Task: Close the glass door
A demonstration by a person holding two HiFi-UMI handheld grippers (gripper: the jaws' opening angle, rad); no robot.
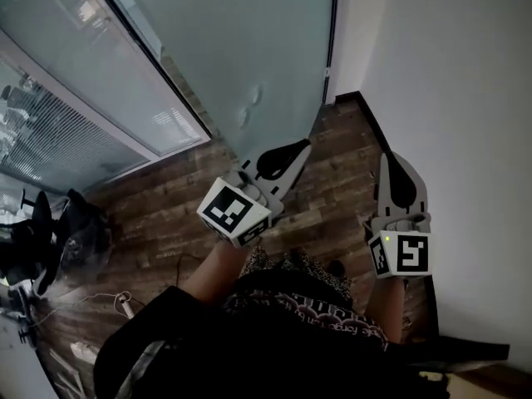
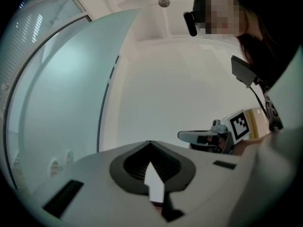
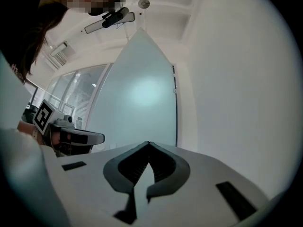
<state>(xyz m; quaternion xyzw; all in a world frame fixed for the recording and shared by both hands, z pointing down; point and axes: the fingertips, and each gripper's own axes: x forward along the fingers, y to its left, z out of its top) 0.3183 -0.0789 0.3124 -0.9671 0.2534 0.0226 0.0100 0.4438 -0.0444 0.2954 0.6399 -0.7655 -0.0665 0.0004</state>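
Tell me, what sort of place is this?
Probably an office interior: a tall frosted glass door, a glass wall panel with horizontal blinds beside it, and a dark wood-plank floor.

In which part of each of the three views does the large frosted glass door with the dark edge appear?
Head view: the frosted glass door fills the top centre.
Left gripper view: the door covers the left side.
Right gripper view: the door stands in the centre, narrowing towards the top.
Shared landmark: the plain white wall lies directly right of the door in all three views.
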